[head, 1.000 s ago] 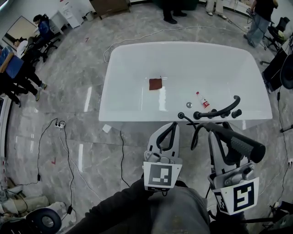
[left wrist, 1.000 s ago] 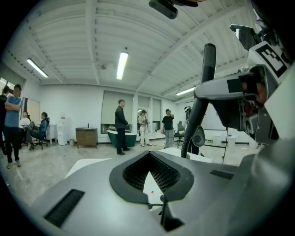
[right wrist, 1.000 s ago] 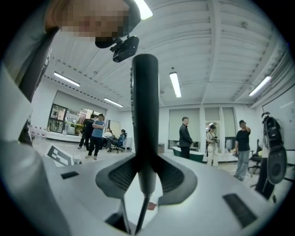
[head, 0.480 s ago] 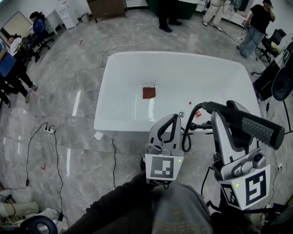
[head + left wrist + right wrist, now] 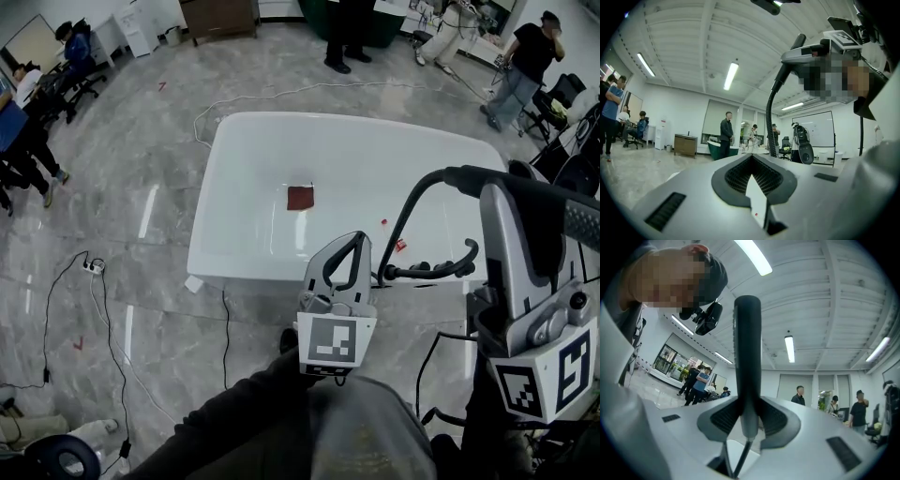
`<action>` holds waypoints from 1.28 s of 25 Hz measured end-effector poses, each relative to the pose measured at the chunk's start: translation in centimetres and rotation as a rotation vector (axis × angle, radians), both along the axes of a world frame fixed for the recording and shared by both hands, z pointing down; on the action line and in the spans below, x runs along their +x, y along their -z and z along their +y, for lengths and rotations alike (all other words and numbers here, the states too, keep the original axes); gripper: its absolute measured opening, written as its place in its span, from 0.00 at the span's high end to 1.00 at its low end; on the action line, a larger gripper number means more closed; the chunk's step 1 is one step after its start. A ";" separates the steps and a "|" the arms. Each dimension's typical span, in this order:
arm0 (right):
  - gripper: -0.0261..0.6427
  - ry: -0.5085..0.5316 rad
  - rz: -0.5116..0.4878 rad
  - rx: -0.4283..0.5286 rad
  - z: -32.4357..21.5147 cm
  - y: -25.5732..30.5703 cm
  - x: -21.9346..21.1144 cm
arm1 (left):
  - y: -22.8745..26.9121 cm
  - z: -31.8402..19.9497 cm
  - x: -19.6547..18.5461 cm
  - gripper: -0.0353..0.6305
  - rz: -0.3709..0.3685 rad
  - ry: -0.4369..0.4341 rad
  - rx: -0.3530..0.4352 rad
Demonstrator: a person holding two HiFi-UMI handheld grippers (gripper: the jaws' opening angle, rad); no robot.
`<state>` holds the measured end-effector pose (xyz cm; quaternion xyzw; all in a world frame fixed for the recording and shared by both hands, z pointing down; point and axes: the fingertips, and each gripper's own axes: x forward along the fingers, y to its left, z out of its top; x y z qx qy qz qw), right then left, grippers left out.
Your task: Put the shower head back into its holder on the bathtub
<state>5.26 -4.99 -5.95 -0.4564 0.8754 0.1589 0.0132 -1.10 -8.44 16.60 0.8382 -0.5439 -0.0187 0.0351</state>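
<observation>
1. The right gripper (image 5: 511, 192) is clamped on the dark shower head (image 5: 553, 202). In the right gripper view the handle stands upright between the two pads, which press on it from both sides.
2. The shower head is held in the air at the right of the head view, above and to the right of the bathtub (image 5: 375, 169). Its far end is cut off by the picture's right edge, so the spray face shows only in part.
3. The hose (image 5: 405, 220) arches from the shower head to the left and drops to a dark tap fitting (image 5: 431, 272) on the tub's near rim.
4. Which part of that fitting is the holder cannot be made out; the right gripper's body covers its right end.
5. The left gripper (image 5: 351, 246) has its jaws together with nothing between them. It hangs over the tub's near rim, just left of the fitting, and hides that stretch of rim.
6. A red cloth (image 5: 300, 197) lies on the tub floor, well apart from the fitting.
7. A small red thing (image 5: 400, 246) lies near the fitting, too small to identify.
8. People (image 5: 342, 28) stand beyond the tub, their upper bodies cut off by the top edge.
9. Cables (image 5: 103, 309) trail over the floor at the left.
</observation>
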 end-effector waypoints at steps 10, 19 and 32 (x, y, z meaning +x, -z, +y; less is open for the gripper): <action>0.75 -0.023 0.005 -0.124 -2.1 -5.1 -0.5 | -1.2 -0.6 -0.9 0.94 -0.011 -0.010 -0.037; 0.75 -0.088 -0.012 -0.236 -2.7 -10.8 0.3 | -3.6 -0.7 -0.6 0.94 -0.016 -0.056 -0.081; 0.75 -0.161 -0.009 -0.313 -3.1 -13.7 0.7 | -4.1 -1.4 -0.6 0.94 -0.013 -0.114 -0.110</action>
